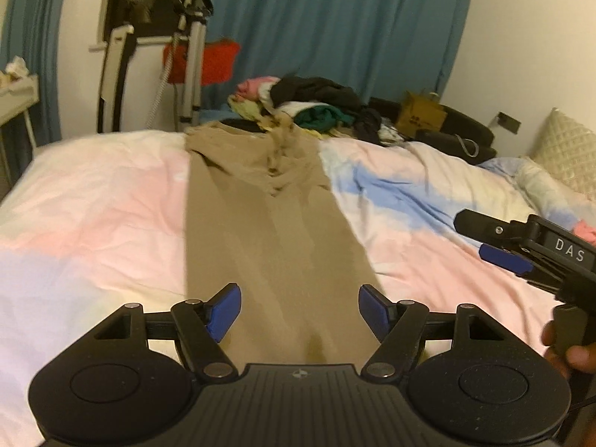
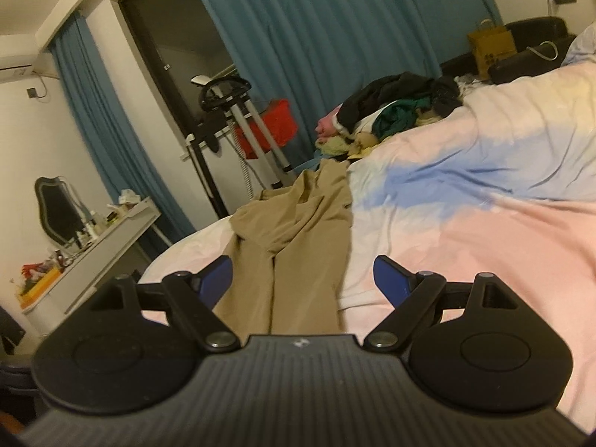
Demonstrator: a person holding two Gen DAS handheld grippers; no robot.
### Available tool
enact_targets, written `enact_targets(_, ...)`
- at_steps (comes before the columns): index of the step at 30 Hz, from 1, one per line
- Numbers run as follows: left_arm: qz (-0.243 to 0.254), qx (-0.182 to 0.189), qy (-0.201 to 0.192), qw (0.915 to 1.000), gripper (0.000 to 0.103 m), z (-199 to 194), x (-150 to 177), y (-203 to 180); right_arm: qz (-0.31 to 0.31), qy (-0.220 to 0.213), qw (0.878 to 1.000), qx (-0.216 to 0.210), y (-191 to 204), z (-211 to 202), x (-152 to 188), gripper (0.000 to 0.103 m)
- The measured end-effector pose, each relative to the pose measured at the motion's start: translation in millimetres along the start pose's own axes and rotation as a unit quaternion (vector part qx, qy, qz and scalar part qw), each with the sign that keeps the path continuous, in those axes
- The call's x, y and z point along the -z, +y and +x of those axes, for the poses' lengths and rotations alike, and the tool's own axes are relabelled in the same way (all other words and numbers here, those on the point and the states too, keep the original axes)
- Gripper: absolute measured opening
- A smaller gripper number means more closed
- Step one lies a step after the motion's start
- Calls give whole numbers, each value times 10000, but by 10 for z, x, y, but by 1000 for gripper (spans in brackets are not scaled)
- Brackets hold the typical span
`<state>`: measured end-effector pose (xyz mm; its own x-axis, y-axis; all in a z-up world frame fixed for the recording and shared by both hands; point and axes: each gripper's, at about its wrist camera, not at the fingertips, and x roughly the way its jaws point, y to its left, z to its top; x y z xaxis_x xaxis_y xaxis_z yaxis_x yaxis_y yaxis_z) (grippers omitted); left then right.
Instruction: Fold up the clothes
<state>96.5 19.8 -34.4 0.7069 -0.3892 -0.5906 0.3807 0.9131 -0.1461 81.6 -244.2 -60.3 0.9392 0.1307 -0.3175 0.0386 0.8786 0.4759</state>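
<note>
So the tan trousers [image 1: 268, 223] are laid out lengthwise on the bed [image 1: 93, 201], legs running toward the cameras and the waist end up near the far edge, where the fabric is bunched and wrinkled (the legs themselves look pretty flat and smooth, lying side by side with a seam line between them in the right wrist view). The bedcover is a pastel patchwork of pink, blue and cream, rumpled on the right side. The left tongs [image 1: 300, 313] hang over the near end of the trouser legs, blue pads spread wide with nothing between them. The right tongs [image 2: 303, 279] are spread wide too, also empty, over the trousers' right edge; from the left camera you can see them off to the right above the pink part of the cover. Past the waistband there's a messy clothes pile [image 1: 316, 104] of black, green, pink and yellowish stuff sitting right at the far end of the bed, just beside the trousers. Behind that a brown paper bag [image 1: 421, 115], blue curtains [image 1: 335, 26], a tripod-like stand [image 1: 192, 56] and something red [image 1: 216, 61]. A cluttered white desk [image 2: 108, 231] with a mirror sits off the bed's left side.
</note>
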Motion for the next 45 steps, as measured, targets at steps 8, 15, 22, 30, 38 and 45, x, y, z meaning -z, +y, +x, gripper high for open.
enact_targets(8, 69, -159, 117, 9998, 73, 301, -55, 82, -261, 195, 9994, 136, 128, 143, 79, 43)
enact_targets(15, 193, -464, 322, 9982, 69, 1278, -671, 119, 58, 218, 9989, 410, -53, 379, 80, 43)
enact_targets(22, -62, -915, 306, 9953, 51, 2668, -1467, 194, 158, 440, 9972, 585, -243, 792, 159, 43)
enact_targets(30, -523, -982, 722, 9912, 18, 3813, -1697, 323, 428, 742, 9948, 541, -461, 1175, 281, 43)
enact_targets(38, 92, -492, 96, 9987, 1, 3716, -1918, -17, 667, 799, 9933, 495, -606, 1322, 337, 43)
enact_targets(45, -86, -160, 226, 9996, 18, 3600, -1772, -60, 681, 689, 9939, 524, -640, 1304, 313, 43)
